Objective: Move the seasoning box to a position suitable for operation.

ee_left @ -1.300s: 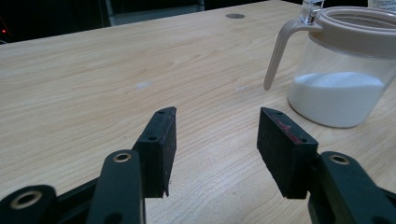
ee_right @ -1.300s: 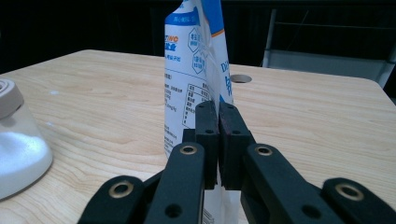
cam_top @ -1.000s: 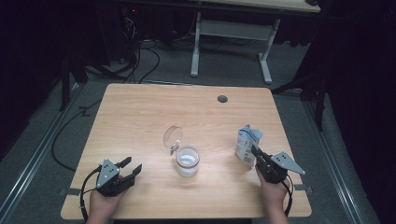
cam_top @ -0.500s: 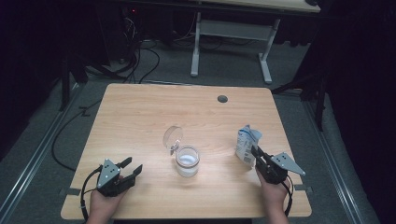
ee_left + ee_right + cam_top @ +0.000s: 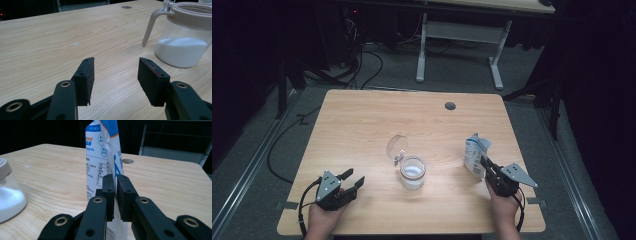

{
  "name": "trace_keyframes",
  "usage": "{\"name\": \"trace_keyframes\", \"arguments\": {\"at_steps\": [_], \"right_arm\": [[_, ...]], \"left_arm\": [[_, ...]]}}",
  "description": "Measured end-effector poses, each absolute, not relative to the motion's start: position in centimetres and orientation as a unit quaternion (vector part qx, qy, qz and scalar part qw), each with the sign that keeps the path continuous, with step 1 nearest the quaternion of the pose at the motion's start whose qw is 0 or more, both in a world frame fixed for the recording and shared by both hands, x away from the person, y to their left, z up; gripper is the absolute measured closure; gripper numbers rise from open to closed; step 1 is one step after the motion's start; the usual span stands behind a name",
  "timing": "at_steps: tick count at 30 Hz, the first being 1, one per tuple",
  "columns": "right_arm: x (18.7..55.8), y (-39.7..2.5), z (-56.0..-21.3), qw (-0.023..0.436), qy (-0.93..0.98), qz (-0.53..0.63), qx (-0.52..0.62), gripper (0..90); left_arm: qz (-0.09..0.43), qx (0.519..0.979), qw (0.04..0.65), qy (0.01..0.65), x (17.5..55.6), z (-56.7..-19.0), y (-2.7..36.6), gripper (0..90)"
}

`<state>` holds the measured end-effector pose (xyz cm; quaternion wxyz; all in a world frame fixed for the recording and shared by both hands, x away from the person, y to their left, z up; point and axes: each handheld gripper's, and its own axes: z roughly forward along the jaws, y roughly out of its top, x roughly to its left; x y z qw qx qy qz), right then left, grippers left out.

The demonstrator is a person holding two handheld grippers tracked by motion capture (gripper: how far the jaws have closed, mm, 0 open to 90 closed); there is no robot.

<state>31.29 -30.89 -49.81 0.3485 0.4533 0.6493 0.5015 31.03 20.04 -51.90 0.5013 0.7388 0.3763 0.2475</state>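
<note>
Now right tool pinches upright pouch.

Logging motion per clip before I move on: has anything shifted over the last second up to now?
Nothing visibly changed. The right gripper stays shut on the white-and-blue pouch, which stands upright at the table's right side. The left gripper stays open and holds nothing, resting near the front left of the table. The lidded jar of white powder sits in the same spot, lid flipped open.
</note>
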Motion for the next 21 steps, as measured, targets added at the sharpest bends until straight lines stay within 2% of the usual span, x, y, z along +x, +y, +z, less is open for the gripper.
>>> {"name": "trace_keyframes", "arguments": {"at_steps": [2,6,21], "right_arm": [[31.27,-30.82,-49.82,0.35,0.652,0.499,0.45,89.3],[31.2,-30.87,-49.81,0.35,0.654,0.498,0.449,89.0],[31.33,-30.5,-49.88,0.353,0.653,0.496,0.451,78.7]], "left_arm": [[0.248,0.739,0.501,0.377,31.02,-51.89,20.04,47.6],[0.247,0.738,0.502,0.377,31.04,-51.89,20.04,47.6],[0.246,0.739,0.502,0.377,31.04,-51.92,20.03,47.6]]}}
